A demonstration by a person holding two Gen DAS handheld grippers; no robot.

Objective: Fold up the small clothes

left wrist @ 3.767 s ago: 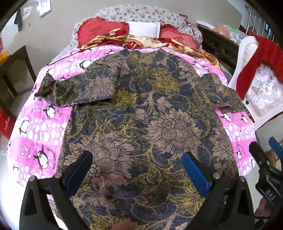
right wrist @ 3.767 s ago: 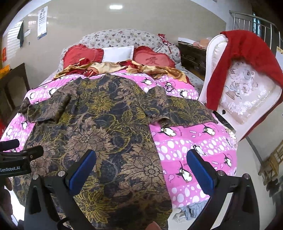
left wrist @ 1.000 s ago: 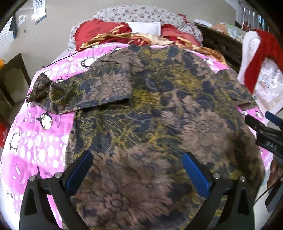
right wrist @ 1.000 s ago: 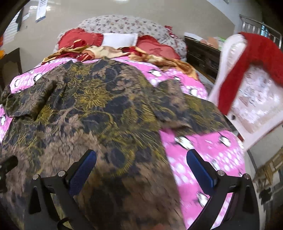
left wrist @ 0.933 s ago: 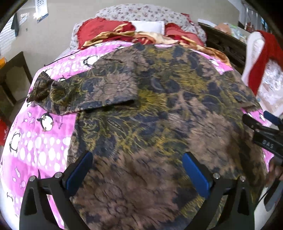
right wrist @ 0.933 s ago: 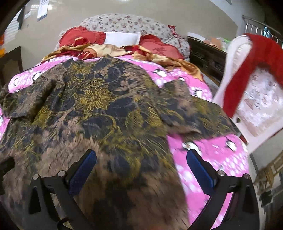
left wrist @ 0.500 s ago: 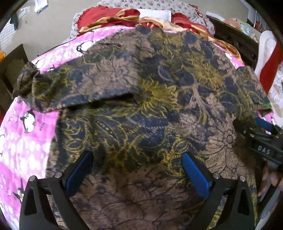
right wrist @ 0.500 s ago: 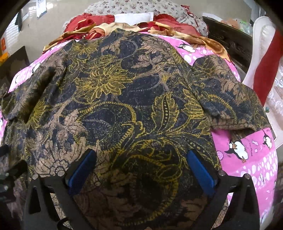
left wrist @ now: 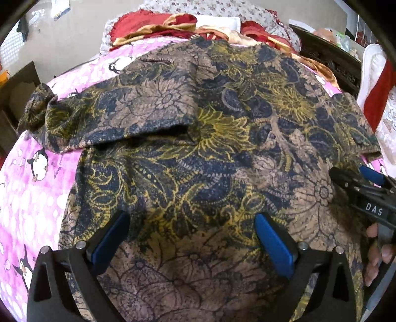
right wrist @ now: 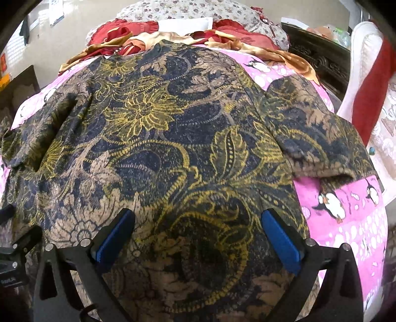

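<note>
Both wrist views look forward, close above the shirt, toward the pillows; both share the shirt's middle and the bed.

The batik shirt lies spread flat, filling most of the frame in both wrist views. It's dark navy with brown and gold floral print, collar toward the top of the frame. One short sleeve reaches upper left, slightly bunched at its end; the other sleeve lies at right.
</note>
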